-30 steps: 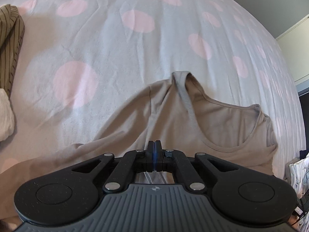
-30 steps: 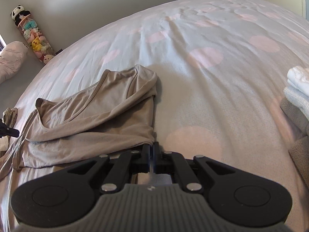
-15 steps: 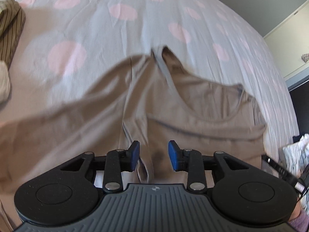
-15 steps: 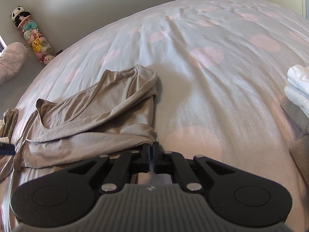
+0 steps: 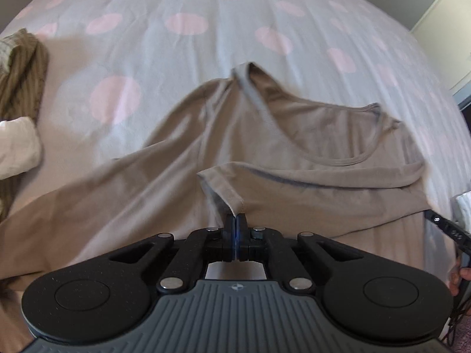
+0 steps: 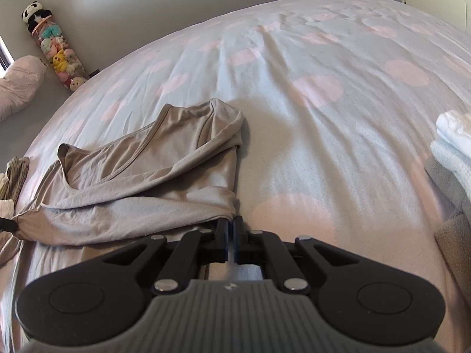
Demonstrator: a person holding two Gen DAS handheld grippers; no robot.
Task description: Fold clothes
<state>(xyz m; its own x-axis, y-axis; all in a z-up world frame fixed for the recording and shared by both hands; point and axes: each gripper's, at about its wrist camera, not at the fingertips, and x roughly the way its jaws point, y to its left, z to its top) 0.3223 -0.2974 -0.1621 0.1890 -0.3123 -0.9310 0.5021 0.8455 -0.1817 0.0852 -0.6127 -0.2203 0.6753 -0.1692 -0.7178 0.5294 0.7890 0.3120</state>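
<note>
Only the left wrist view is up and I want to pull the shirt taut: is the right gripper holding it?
Observer: Yes. The right gripper is shut on the near folded edge of the beige shirt.
Operator: Anything on that side that I can't see?
Observer: A clear tube of plush toys, with a panda on top, stands against the wall beyond the shirt.

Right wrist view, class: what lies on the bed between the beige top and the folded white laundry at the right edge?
Only bare spotted bedspread between the beige top and the white laundry, in the right wrist view.
</note>
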